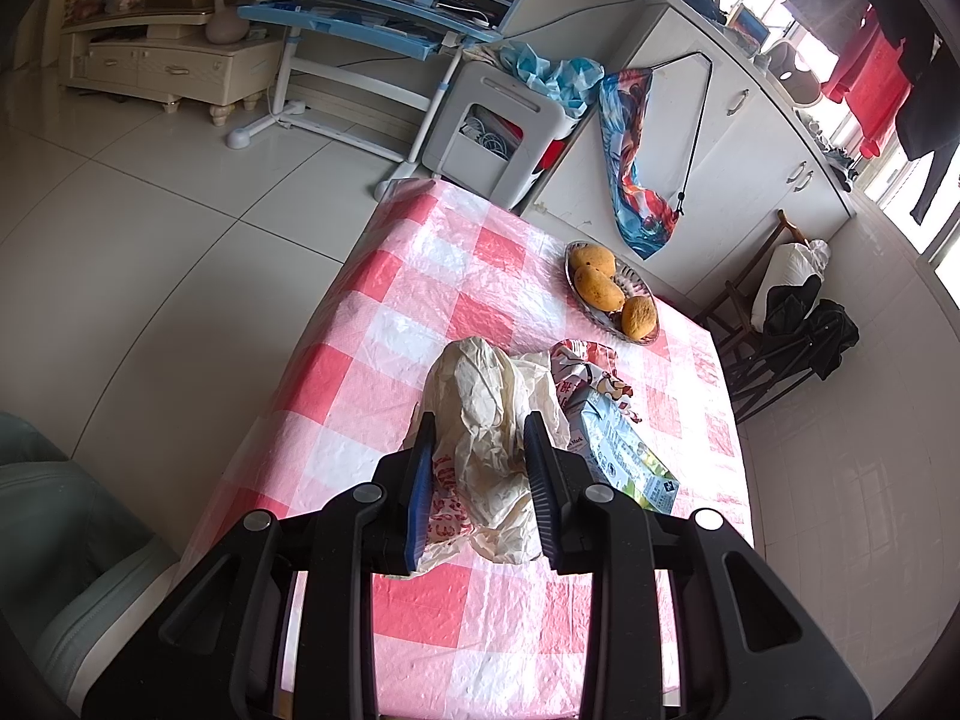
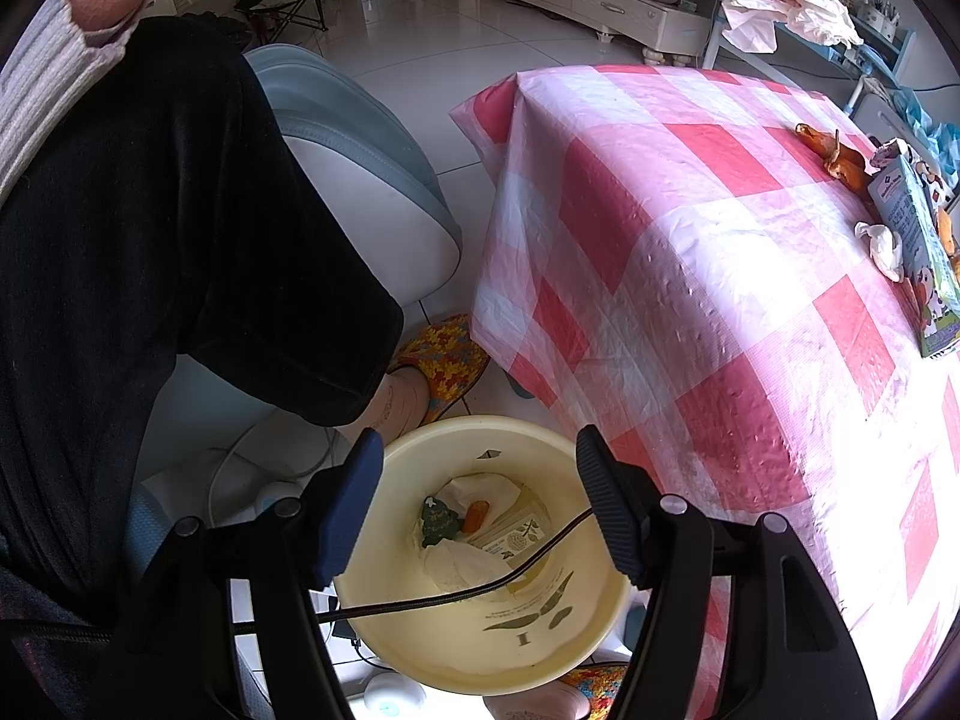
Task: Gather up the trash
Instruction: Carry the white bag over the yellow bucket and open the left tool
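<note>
My left gripper (image 1: 480,438) is shut on a crumpled cream plastic bag (image 1: 486,420) with red print and holds it above the checked table (image 1: 384,324); the bag also shows at the top of the right wrist view (image 2: 786,0). A milk carton (image 1: 624,456) lies on the table just right of the bag and shows in the right wrist view (image 2: 918,252). My right gripper (image 2: 480,504) is open and empty above a cream trash bin (image 2: 540,636) on the floor, which holds paper and scraps. A white tissue wad (image 2: 882,249) and orange peel (image 2: 834,153) lie on the table.
A glass bowl of mangoes (image 1: 612,294) stands at the table's far side. A black cable (image 2: 480,588) crosses the bin's mouth. The person's leg (image 2: 180,240) and slippered foot (image 2: 438,366) are left of the bin. A grey chair (image 2: 360,180) stands beside the table.
</note>
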Motion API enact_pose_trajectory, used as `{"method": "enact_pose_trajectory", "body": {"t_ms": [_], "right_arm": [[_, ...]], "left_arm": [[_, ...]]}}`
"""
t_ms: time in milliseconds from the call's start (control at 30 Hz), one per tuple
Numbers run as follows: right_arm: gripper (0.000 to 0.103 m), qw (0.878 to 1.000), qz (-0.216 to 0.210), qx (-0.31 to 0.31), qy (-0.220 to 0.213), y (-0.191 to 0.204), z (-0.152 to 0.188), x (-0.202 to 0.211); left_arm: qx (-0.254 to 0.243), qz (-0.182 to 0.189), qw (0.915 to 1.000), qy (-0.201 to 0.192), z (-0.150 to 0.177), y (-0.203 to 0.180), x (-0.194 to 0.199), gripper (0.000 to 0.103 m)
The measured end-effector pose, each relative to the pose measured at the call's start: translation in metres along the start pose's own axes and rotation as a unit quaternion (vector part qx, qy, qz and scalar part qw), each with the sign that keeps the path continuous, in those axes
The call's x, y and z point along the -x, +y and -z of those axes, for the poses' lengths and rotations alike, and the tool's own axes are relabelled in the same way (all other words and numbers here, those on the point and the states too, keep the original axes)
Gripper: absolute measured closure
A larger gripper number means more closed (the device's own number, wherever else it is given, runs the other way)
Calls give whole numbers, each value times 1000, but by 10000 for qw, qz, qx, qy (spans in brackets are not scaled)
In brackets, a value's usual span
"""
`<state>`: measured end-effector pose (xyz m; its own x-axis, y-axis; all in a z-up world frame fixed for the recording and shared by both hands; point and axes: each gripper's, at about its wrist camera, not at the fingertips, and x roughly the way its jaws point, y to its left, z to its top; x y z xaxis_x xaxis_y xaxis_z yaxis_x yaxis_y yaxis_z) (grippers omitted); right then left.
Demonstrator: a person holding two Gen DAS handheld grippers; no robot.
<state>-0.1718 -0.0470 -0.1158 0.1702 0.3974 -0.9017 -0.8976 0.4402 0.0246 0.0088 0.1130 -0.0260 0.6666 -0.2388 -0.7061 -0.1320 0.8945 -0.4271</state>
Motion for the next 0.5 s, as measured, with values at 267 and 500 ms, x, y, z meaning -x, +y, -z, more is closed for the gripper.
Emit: {"method": "enact_pose_trajectory", "body": {"t_ms": [267, 500], "right_arm": [[38, 10000, 8, 1, -4, 0, 1, 0], [35, 9998, 165, -22, -109, -4, 3, 8]], "left_arm": [[-14, -7, 10000, 2, 1, -1, 1, 75], [-102, -204, 9997, 111, 12, 4, -1, 75]]}}
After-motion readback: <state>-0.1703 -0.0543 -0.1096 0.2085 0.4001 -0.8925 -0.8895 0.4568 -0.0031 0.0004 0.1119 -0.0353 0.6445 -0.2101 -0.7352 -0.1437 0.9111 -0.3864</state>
